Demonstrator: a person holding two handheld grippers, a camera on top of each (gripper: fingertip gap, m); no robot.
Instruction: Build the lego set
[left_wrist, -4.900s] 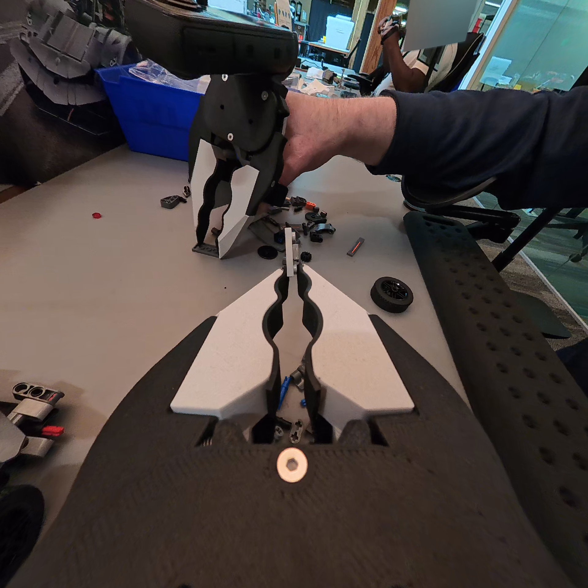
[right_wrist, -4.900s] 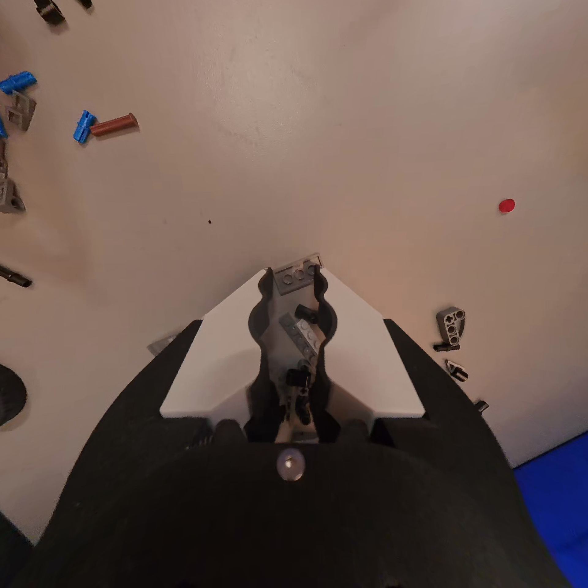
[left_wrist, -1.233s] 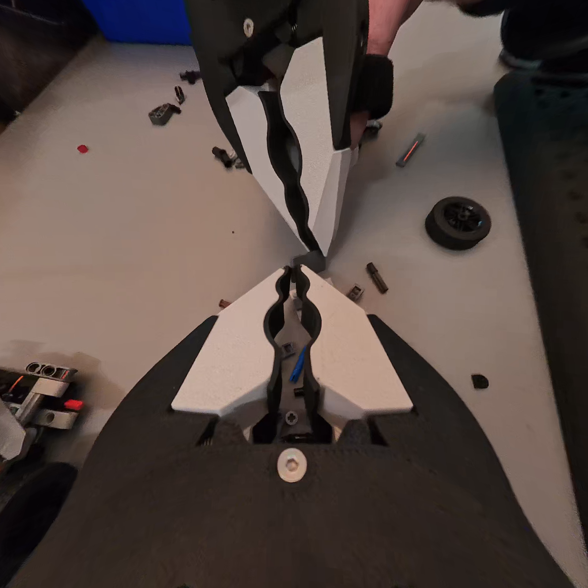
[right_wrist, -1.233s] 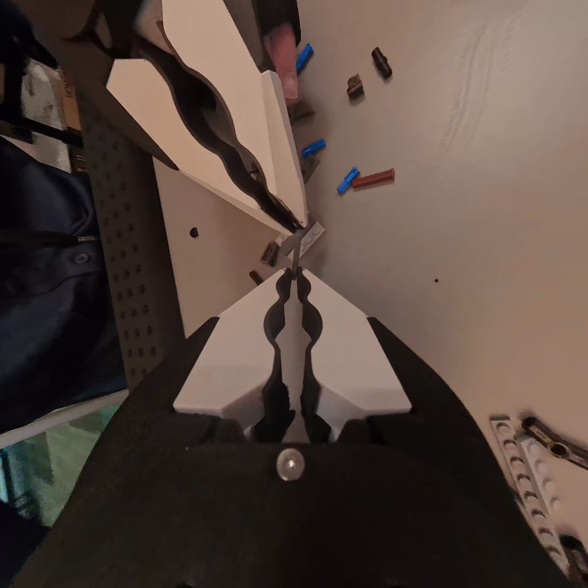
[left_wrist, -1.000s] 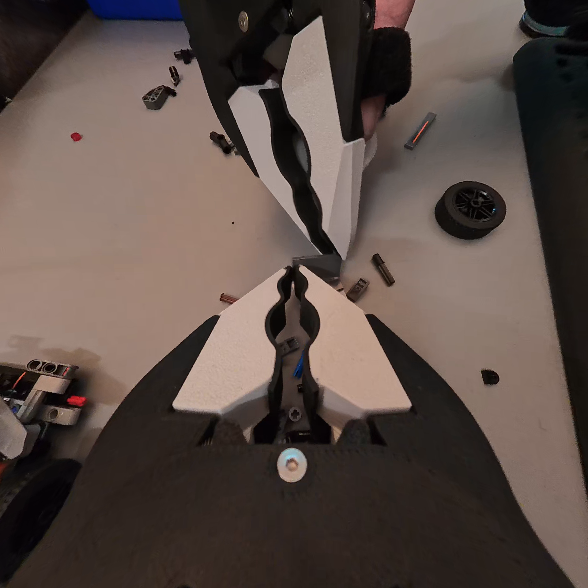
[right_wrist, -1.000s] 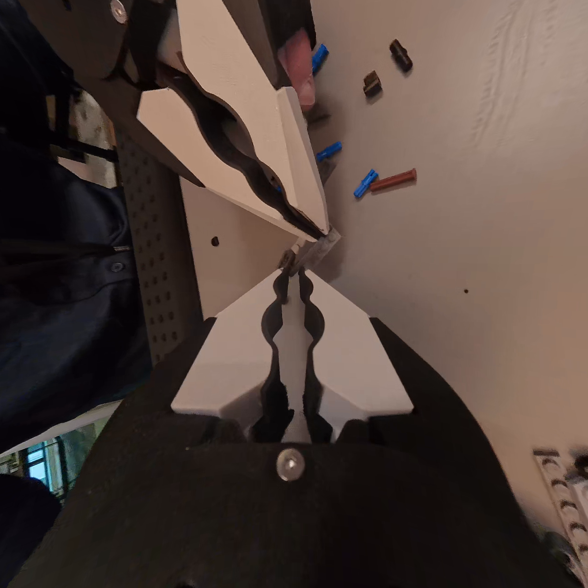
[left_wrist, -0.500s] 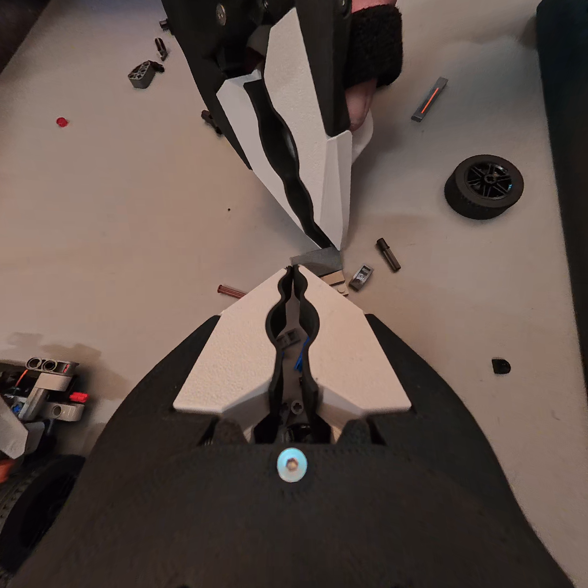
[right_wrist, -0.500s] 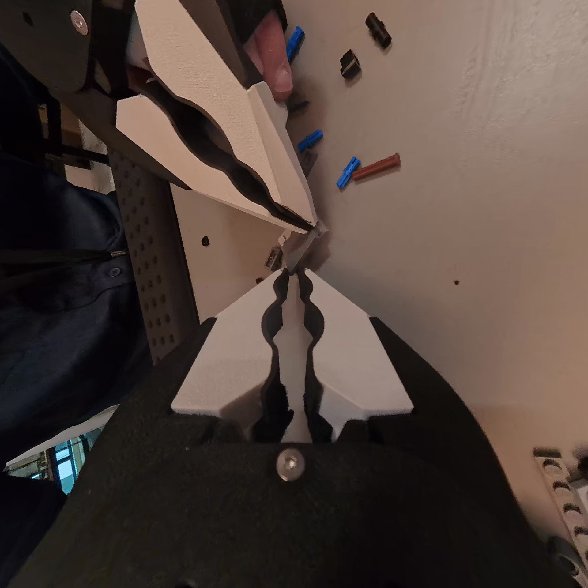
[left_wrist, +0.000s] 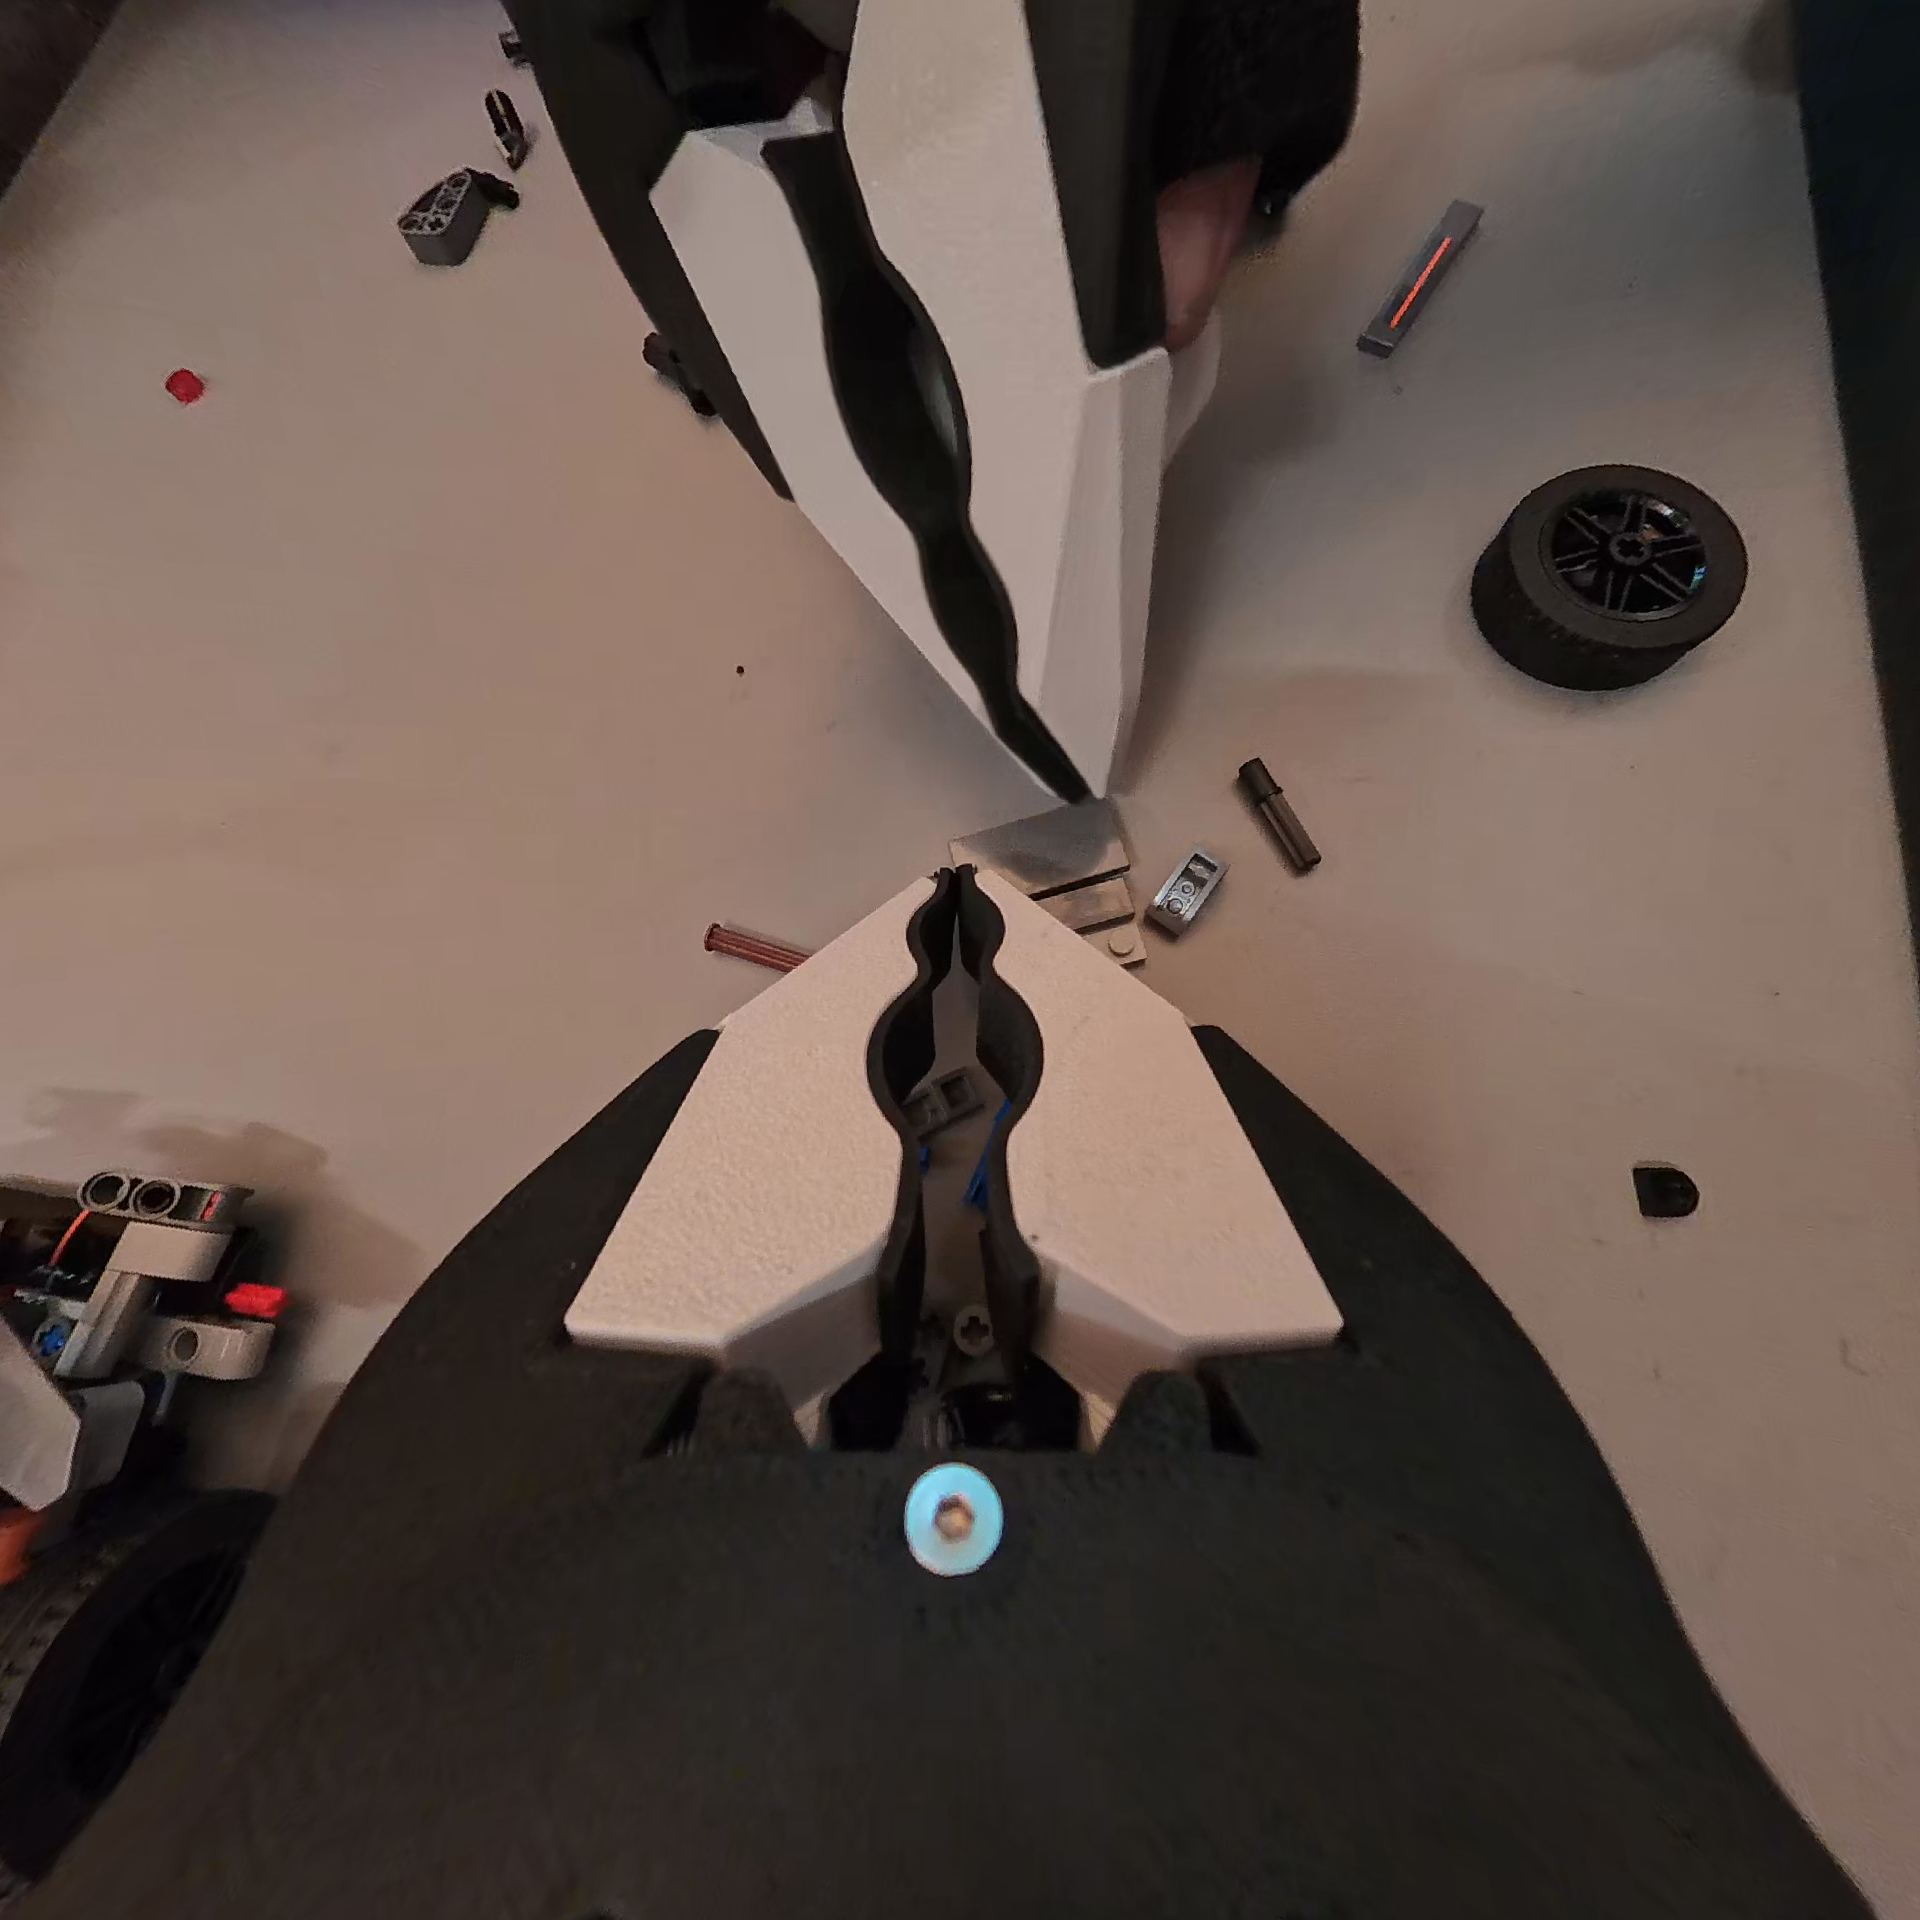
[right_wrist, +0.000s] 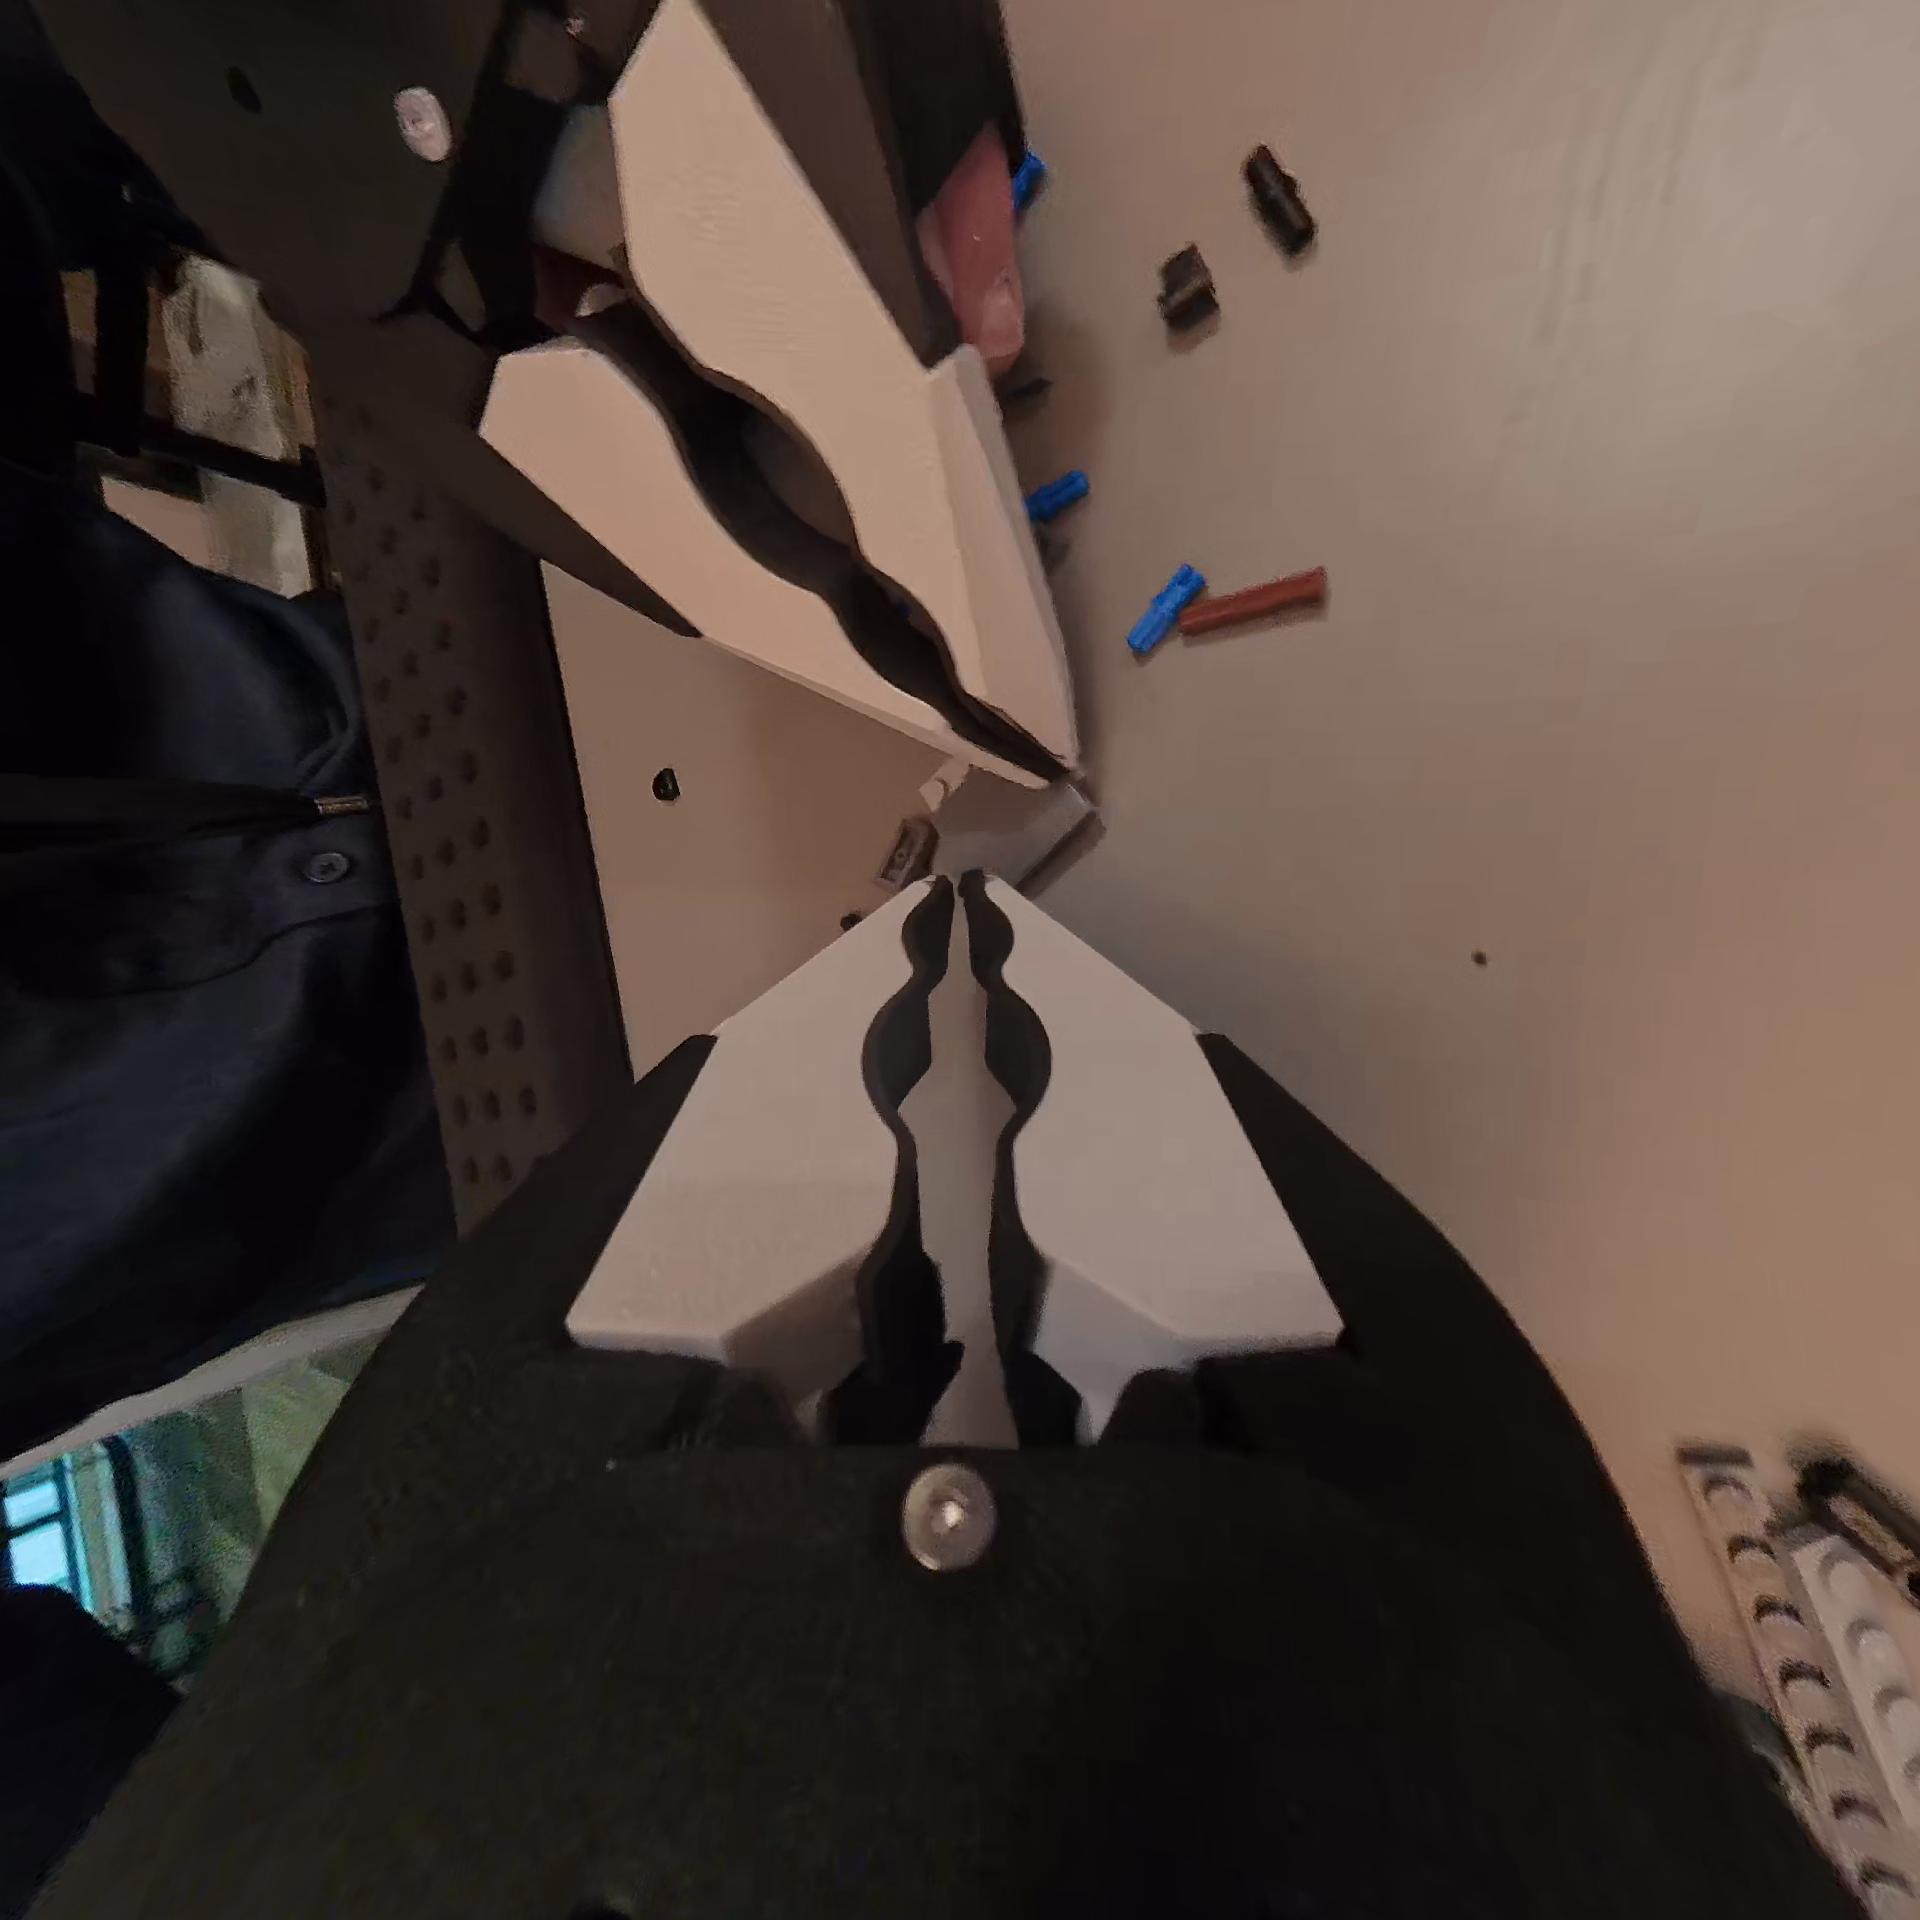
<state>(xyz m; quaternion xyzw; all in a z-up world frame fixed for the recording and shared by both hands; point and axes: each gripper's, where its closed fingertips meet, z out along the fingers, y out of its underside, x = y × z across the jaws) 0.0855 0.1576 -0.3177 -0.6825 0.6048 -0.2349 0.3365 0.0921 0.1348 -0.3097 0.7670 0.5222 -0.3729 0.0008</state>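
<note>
A dark grey flat plate (left_wrist: 1044, 840) lies pressed against a light grey plate (left_wrist: 1091, 912), held in the air just above the table. My left gripper (left_wrist: 956, 883) is shut on the left edge of this pair. My right gripper (left_wrist: 1081, 795) comes down from above, shut on the dark plate's far corner. In the right wrist view my right gripper (right_wrist: 958, 883) is shut on the plates (right_wrist: 1023, 831), and the left gripper (right_wrist: 1060, 774) meets them from the upper left. How the plates join is hidden by the fingers.
On the table are a black wheel (left_wrist: 1610, 577), a black pin (left_wrist: 1278, 798), a small grey plate (left_wrist: 1188, 891), a brown axle (left_wrist: 753, 948), a striped dark tile (left_wrist: 1418, 281), and a partly built model (left_wrist: 135, 1278) at the left. Long grey plates (right_wrist: 1818, 1621) lie at the lower right. Both grippers' tips are close together, under 4 cm apart. It is some 4 cm from my left tips to the brown axle (left_wrist: 753, 948). Seen from the right wrist view (right_wrist: 1262, 602) as well.
The right gripper lifted the dark grey plate off the table and brought it to the left gripper's light plate. Over the last second both tilted, turning the plates flatter.
</note>
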